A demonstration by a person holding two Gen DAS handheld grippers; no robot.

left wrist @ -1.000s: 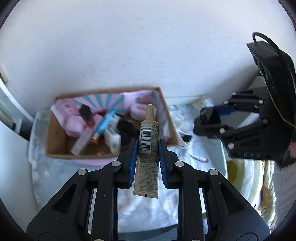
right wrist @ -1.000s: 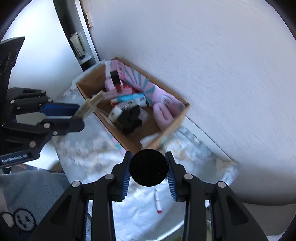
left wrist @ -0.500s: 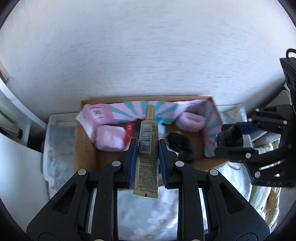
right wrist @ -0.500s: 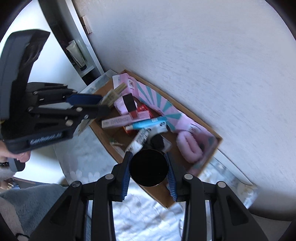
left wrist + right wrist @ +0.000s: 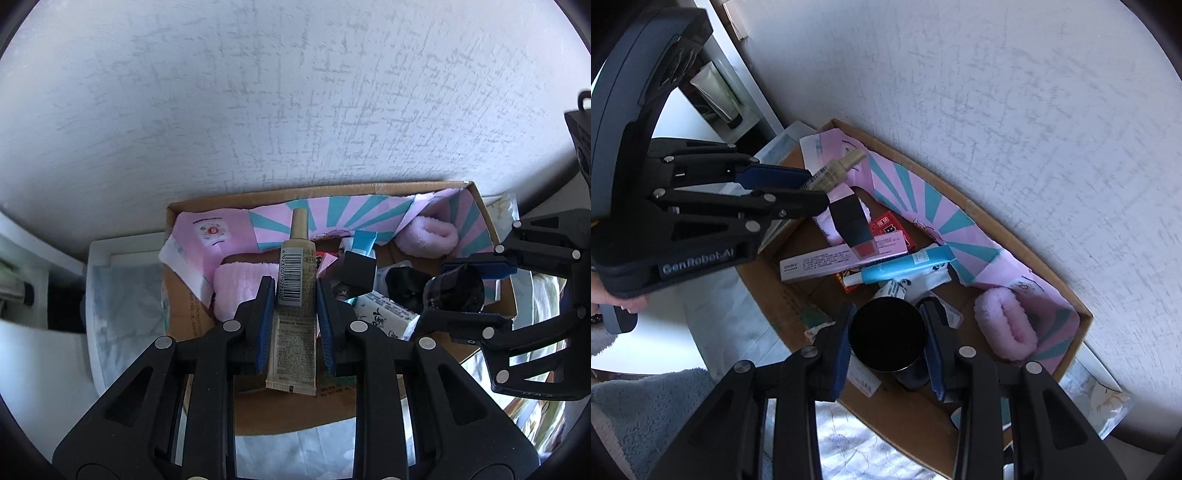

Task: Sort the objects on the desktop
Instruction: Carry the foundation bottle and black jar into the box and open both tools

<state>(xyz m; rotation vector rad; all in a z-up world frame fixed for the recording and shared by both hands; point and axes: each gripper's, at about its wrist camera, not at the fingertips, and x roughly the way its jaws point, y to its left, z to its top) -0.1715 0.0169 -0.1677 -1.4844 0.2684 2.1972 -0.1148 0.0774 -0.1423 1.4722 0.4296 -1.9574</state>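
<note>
My left gripper (image 5: 294,295) is shut on a beige tube (image 5: 295,295) with a barcode, cap pointing away, held above the left half of the cardboard box (image 5: 192,295). In the right wrist view the same tube (image 5: 831,173) pokes out of the left gripper (image 5: 812,184). My right gripper (image 5: 888,325) is shut on a round black jar (image 5: 886,334), hanging over the box (image 5: 1082,321) near its front edge. From the left wrist view that jar (image 5: 458,291) and the right gripper (image 5: 469,291) hover over the box's right side.
The box holds a pink striped sheet (image 5: 945,221), pink fluffy rolls (image 5: 1008,321), a blue tube (image 5: 905,266), a long pale carton (image 5: 834,262), a small red box (image 5: 886,225) and a black cube (image 5: 356,273). A white wall stands behind. A floral cloth (image 5: 846,443) covers the table.
Both grippers have moved over the box and lower, so the box now fills the views. The tube and the jar stay gripped as before.
</note>
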